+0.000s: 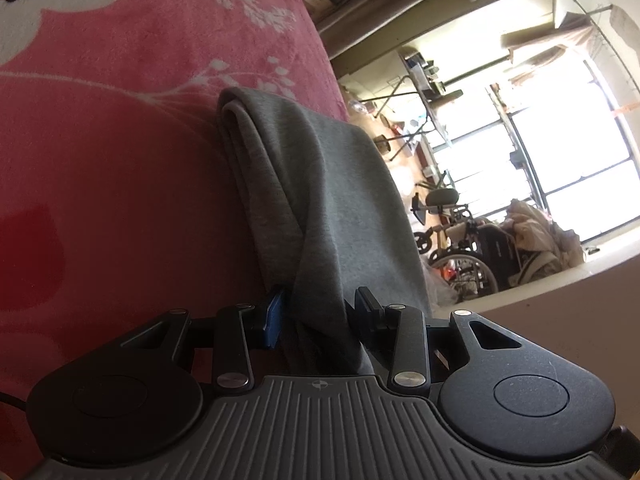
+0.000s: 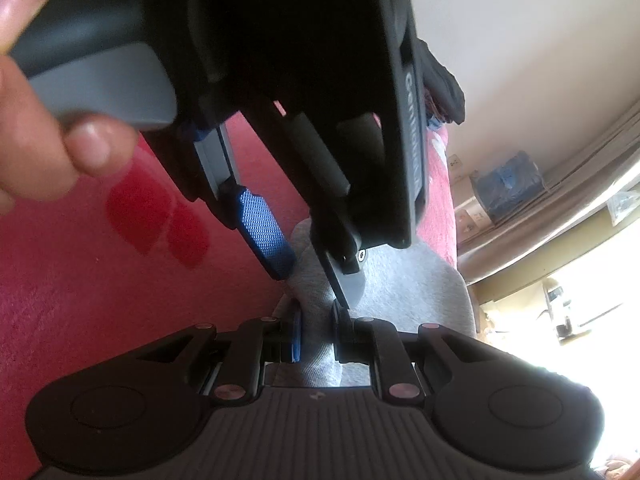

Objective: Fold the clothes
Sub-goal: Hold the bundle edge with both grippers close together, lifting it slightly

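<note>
On the pink floral blanket, the grey garment is already doubled into layers and is pinched by both the left gripper and right gripper, so further folding seems left.

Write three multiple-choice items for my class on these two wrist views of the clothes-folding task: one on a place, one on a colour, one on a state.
1. Where does the folded garment lie?
A. On a pink flowered blanket
B. On a wooden floor
C. In a basket

2. What colour is the garment?
A. Blue
B. Grey
C. White

3. What is the right tool doing?
A. Hanging open above the bed
B. Holding a hanger
C. Pinching the grey cloth

Key:
1 A: the grey garment rests on the pink blanket.
2 B: the cloth reads grey in both views.
3 C: the right tool has its pads closed on the cloth, close beside the left tool.
</note>
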`<state>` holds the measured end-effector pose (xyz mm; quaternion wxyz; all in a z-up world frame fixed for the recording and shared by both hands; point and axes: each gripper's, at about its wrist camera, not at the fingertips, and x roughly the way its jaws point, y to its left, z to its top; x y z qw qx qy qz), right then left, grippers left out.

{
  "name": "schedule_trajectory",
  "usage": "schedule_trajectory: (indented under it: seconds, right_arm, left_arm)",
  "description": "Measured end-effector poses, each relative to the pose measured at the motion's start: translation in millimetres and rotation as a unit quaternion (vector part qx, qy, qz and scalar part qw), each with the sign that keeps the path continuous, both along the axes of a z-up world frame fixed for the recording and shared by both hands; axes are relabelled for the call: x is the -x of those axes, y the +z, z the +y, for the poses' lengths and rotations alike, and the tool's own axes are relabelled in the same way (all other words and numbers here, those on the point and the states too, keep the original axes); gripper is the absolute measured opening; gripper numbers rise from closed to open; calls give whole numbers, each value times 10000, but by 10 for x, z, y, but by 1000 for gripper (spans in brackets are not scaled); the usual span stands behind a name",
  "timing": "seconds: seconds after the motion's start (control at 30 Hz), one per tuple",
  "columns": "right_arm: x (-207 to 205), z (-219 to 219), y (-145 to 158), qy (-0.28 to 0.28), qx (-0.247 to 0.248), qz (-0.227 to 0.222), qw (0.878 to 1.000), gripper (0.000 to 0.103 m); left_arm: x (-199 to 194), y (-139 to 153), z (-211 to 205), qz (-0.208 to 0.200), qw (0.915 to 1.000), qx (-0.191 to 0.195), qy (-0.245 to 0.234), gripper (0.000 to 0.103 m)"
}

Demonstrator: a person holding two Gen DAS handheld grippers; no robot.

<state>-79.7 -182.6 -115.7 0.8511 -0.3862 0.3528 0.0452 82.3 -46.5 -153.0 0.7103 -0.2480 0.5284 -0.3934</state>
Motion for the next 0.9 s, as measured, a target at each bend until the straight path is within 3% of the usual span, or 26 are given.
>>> schedule_trajectory:
  seconds: [0.17, 0.3, 0.4, 0.5, 0.67, 0.8, 0.9]
  right_arm:
    - [-46, 2, 2, 27, 27, -34, 10000, 16]
    - [-90, -2, 1, 53, 39, -78, 9999, 16]
    - [-120, -23, 15, 49, 14, -131, 9999, 16]
    - [-151, -67, 59, 10, -89, -243, 9997, 20]
    - [-229, -144, 167, -23, -382, -410, 9984, 32]
    - [-468, -205, 389, -201, -996, -357, 9942, 35]
    - [-542, -414, 534, -516, -1865, -223, 9808, 35]
  left_arm:
    - [-39, -43, -23, 41, 9999, -7, 92, 35]
    - [-78, -68, -52, 58, 9998, 166, 83, 20]
    - [-130, -169, 14, 401, 9967, 685, 195, 15]
    - [-185, -370, 91, 991, 9850, 1378, 296, 13]
    - [-211, -716, 187, 1755, 9554, 2338, 421, 13]
    - [-204, -862, 238, 1990, 9397, 2756, 376, 13]
    - [-179, -922, 265, 2060, 9346, 2876, 367, 13]
